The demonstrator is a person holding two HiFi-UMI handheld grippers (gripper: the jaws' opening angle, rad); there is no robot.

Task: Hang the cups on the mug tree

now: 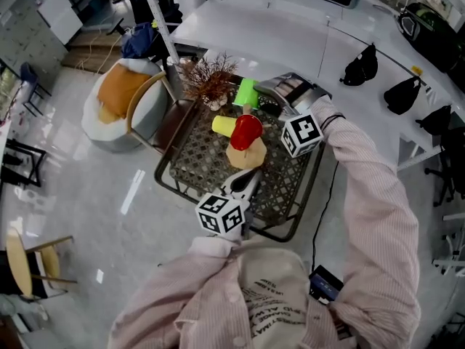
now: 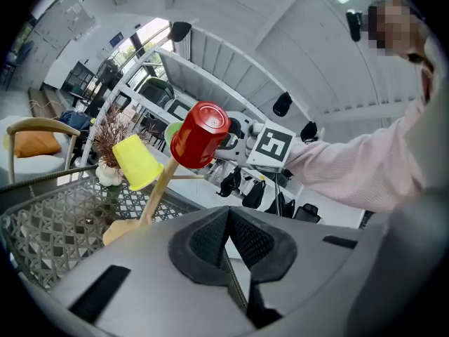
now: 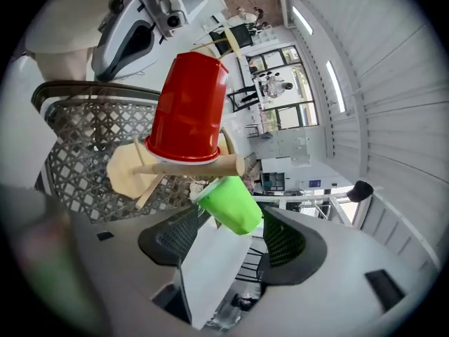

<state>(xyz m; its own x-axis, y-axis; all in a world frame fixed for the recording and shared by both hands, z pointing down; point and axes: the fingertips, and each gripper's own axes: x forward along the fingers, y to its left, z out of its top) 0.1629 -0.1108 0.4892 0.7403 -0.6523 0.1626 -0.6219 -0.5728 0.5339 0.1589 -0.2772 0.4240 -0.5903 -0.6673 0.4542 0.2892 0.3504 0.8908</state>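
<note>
Head view: a wooden mug tree (image 1: 245,151) stands on the dark lattice-mesh counter (image 1: 190,167), carrying 3 cups: a red plastic cup (image 1: 247,128), a yellow plastic cup (image 1: 224,125) and a green plastic cup (image 1: 245,93).

Left gripper view: the left gripper (image 2: 228,213) has its fingers (image 2: 209,241) pressed together, empty.

Right gripper view: the right gripper (image 3: 228,215) has its fingers (image 3: 284,241) spread wide around the green cup, just below the red cup.

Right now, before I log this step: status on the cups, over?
Left tongs shut, empty. Right tongs open around green cup, not clamped. Red cup, yellow cup on tree. Nothing blocking.
</note>
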